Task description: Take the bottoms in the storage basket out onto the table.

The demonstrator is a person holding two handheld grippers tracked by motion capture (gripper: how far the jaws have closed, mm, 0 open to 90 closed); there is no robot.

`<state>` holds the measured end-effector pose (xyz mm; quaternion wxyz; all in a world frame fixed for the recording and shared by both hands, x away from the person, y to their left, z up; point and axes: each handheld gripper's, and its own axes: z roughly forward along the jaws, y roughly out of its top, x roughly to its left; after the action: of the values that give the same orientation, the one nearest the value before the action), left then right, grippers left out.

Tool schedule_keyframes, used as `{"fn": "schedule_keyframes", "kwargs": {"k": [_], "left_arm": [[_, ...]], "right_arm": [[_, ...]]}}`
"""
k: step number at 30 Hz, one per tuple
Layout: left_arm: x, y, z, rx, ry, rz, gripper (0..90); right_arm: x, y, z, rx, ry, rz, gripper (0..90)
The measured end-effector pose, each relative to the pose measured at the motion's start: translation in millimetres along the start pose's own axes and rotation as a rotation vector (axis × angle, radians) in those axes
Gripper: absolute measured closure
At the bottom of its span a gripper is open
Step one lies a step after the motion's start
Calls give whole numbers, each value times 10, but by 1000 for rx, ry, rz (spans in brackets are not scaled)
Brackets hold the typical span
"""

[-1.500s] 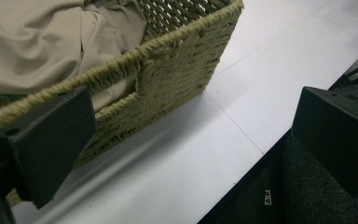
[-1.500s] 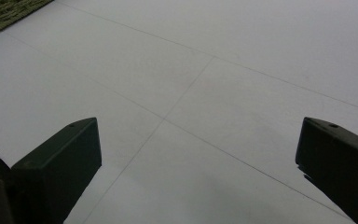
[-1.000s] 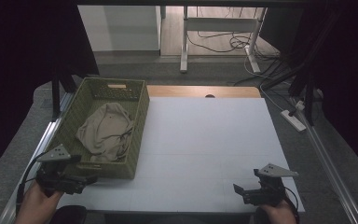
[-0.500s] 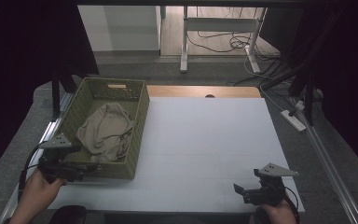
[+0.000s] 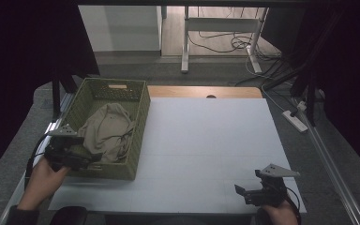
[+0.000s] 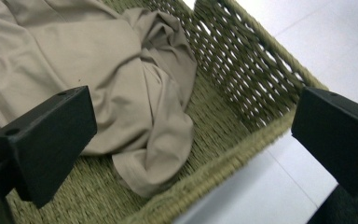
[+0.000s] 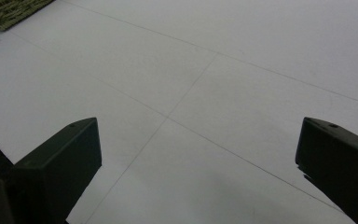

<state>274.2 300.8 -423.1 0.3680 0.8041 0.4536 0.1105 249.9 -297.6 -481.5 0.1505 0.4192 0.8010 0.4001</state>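
Left claw (image 5: 82, 158) has lifted in over the near rim of the woven basket (image 5: 138, 117) at the desk's left edge, jaws wide above the crumpled beige cloth (image 6: 98, 79), looking set to grab, while right claw (image 5: 258, 191) idles open near the near-right corner.

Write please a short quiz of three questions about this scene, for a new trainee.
1. True or false: the beige cloth lies inside the woven basket.
2. Which gripper is at the basket's near corner? A) left gripper B) right gripper
3. Fill in: both grippers have their jaws ____.

Key: 1 true; 2 A; 3 open. The right gripper is above the bare white table, near its front edge.
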Motion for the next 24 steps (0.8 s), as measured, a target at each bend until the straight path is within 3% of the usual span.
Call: {"fn": "schedule_keyframes", "kwargs": {"k": [7,13,22,24], "left_arm": [[68,117,94,10,20,-8,7],[162,195,167,19,12,-24,8],[300,341,299,53,-1,-16,14],[335,373,358,70,12,-4,11]], "right_arm": [[-2,0,0,0,2,1,7],[-3,1,3,3,4,1,7],[-3,2,5,4,6,3,7],[-4,2,6,4,7,3,7]]}}
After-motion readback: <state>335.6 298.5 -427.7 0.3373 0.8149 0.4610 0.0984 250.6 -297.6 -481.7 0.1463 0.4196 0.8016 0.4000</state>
